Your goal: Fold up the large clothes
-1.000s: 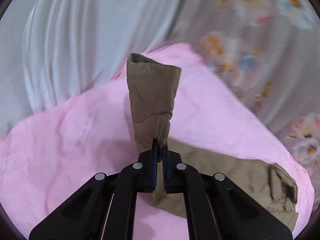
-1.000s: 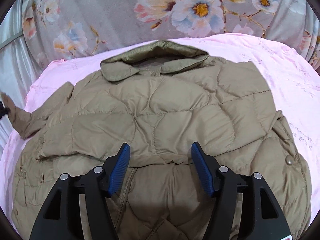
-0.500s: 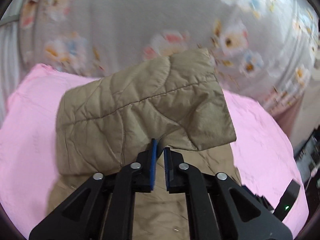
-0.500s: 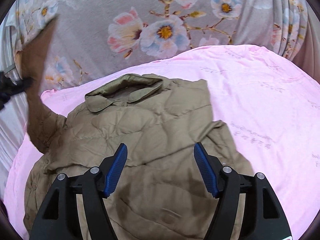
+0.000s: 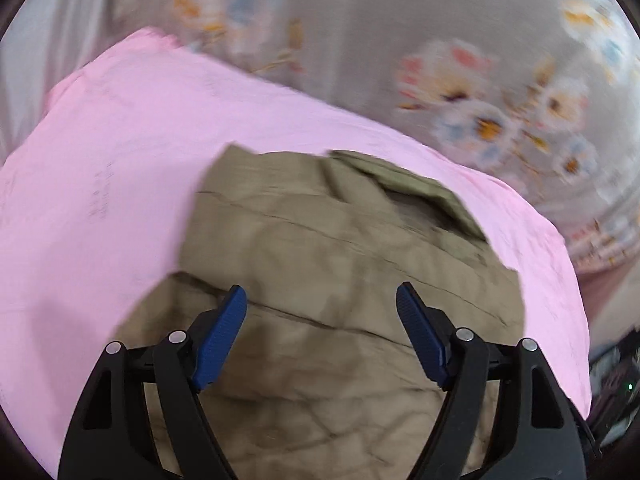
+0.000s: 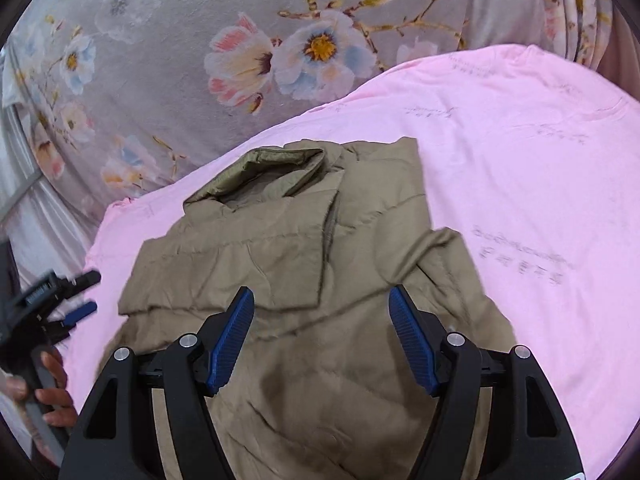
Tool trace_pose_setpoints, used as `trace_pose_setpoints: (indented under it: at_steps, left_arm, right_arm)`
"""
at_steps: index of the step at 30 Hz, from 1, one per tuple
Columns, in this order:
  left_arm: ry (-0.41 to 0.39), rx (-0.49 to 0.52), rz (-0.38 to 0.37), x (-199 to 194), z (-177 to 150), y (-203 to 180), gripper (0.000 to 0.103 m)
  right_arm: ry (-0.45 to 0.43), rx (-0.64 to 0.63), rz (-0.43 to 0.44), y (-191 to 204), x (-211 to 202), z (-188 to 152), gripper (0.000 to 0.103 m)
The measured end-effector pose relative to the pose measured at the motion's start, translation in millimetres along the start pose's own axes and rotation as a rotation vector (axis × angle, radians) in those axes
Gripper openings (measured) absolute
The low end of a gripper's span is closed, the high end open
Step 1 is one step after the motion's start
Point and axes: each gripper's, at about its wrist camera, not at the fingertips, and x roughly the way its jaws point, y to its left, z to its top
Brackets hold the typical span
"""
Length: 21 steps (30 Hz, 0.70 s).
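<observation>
Khaki jacket [image 6: 304,280] lies on the pink bed [image 6: 520,160], just ahead of both tools. The left hand-held gripper [image 5: 320,320] has dropped the sleeve across the chest, its jaws opening, empty. The right hand-held gripper [image 6: 320,320] hovers released. Sleeves are in; halving comes next, I'd say.

Left gripper [image 5: 320,312] with black angular plastic arms, ribbed blue finger pads [image 5: 218,340], round silver screws at the joints, right gripper [image 6: 320,312] built alike, small white label at its lower edge
</observation>
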Motion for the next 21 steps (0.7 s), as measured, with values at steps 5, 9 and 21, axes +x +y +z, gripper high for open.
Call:
trace_pose_setpoints:
  at_steps: [5,9,21]
  left_arm:
    - [0.053,-0.142,0.042,33,14,65,0.074]
    - [0.111,-0.159,0.072,61,12,78,0.055]
    - [0.033,0.113,0.258,52,-16,45,0.031]
  right_arm:
    - [0.073,0.031,-0.007,10,46,21,0.068]
    - [0.146,-0.01,-0.057,20,84,21,0.054]
    - [0.027,-0.212,-0.031,56,18,2,0.003]
